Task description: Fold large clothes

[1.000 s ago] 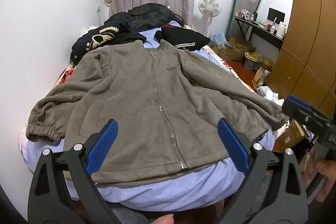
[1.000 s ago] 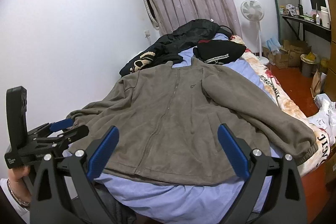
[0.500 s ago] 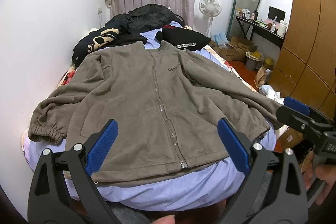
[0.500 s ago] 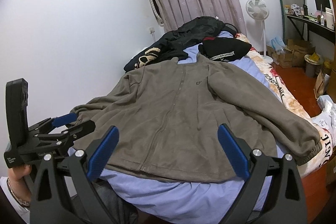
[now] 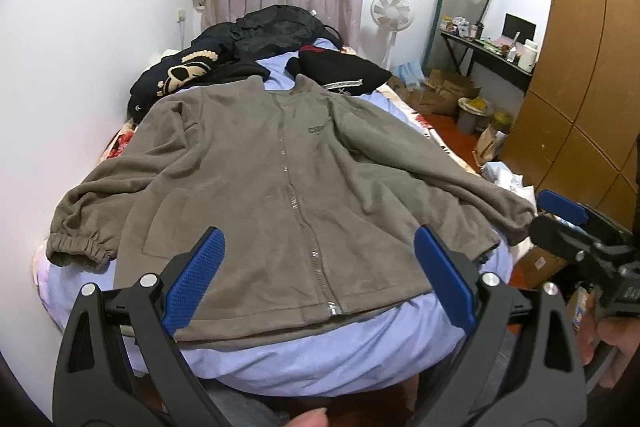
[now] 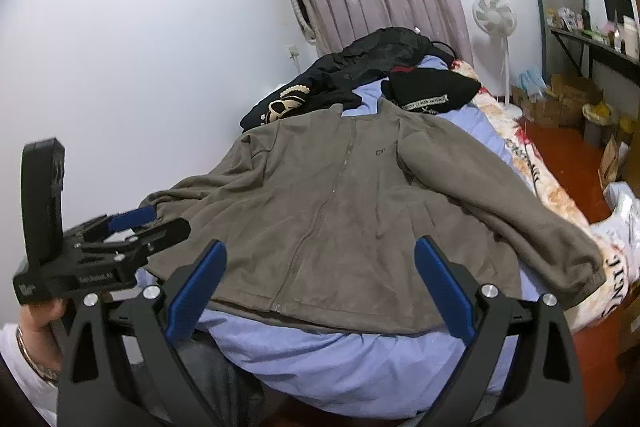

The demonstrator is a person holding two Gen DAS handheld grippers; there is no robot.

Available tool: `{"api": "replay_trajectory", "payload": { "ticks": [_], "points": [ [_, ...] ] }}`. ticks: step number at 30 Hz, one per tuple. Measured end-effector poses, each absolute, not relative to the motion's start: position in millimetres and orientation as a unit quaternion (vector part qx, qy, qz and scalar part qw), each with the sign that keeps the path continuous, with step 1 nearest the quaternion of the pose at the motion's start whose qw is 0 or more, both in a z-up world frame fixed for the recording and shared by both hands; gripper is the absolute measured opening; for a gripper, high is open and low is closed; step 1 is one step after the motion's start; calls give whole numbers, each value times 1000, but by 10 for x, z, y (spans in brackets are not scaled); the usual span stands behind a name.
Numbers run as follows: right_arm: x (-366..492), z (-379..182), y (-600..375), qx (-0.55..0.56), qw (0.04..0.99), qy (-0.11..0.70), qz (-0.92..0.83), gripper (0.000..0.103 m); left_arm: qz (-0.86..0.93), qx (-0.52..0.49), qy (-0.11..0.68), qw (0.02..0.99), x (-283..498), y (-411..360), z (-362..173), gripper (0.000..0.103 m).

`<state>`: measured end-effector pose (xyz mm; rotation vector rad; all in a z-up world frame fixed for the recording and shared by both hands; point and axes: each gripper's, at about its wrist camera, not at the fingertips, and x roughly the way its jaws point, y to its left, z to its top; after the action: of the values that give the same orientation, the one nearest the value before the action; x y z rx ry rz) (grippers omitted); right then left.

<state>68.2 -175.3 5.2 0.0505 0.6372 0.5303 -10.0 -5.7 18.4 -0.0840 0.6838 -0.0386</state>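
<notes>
Fleece-like brown zip jacket [image 5: 276,187] is lying flat, front up, on the blue-sheeted bed [image 5: 312,351], likely soft, floppy, best pinched at cuffs or hem; left gripper [image 5: 318,283] and right gripper [image 6: 320,287] are hovering, both gaping, empty.

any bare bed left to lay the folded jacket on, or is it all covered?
Bare blue sheet only along the near edge below the jacket hem, plus a small patch at its collar. The head end is crowded with dark clothes.
</notes>
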Motion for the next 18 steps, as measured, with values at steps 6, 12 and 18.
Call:
{"api": "replay_trajectory", "payload": {
  "ticks": [6, 12, 18],
  "points": [
    [688, 62, -1963, 5, 912, 317, 260, 93, -39, -60, 341, 937, -172, -14, 65, 93],
    [776, 103, -2557, -24, 925, 324, 198, 93, -28, -92, 359, 929, -241, 75, -162, 93],
    [994, -310, -3271, -38, 918, 360, 164, 93, -15, -81, 374, 924, -199, -2, -361, 93]
  ]
}}
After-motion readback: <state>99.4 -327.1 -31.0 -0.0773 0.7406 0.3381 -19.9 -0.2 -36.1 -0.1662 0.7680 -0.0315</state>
